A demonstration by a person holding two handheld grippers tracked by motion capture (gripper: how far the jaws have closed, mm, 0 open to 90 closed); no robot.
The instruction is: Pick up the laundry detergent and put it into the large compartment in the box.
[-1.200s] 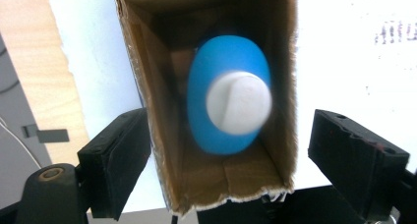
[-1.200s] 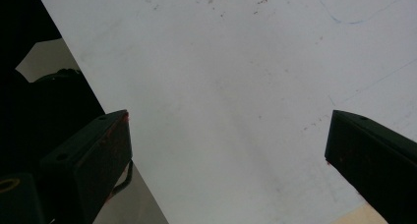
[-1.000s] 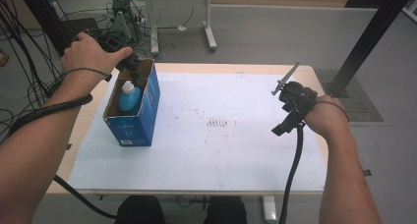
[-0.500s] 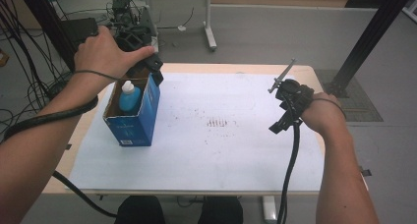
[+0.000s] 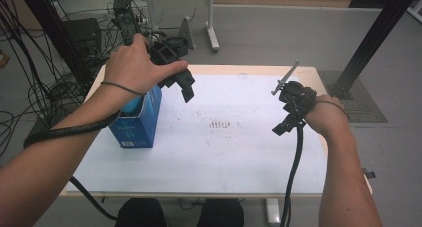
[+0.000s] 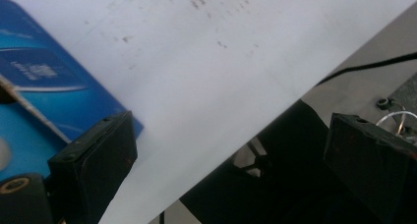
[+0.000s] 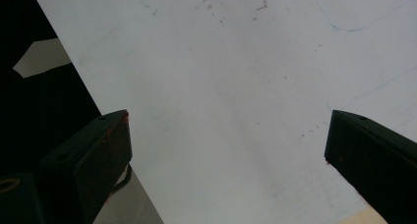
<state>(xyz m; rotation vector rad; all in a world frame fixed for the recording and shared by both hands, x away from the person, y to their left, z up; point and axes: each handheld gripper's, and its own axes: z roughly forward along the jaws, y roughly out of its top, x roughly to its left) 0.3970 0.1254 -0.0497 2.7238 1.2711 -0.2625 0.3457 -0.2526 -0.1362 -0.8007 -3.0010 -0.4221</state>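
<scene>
The left tool is held above the blue box on the tabletop, jaws apart and empty. The right tool is also apart. Next, probably a reach toward the bottle inside is needed.

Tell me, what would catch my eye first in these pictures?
Probably the blue box standing open at the white table's left side, something pale blue inside. Just above it a hand holds black tongs, the left tongs, jaws wide apart with nothing between them. The right tongs hang over the table's right side.
</scene>
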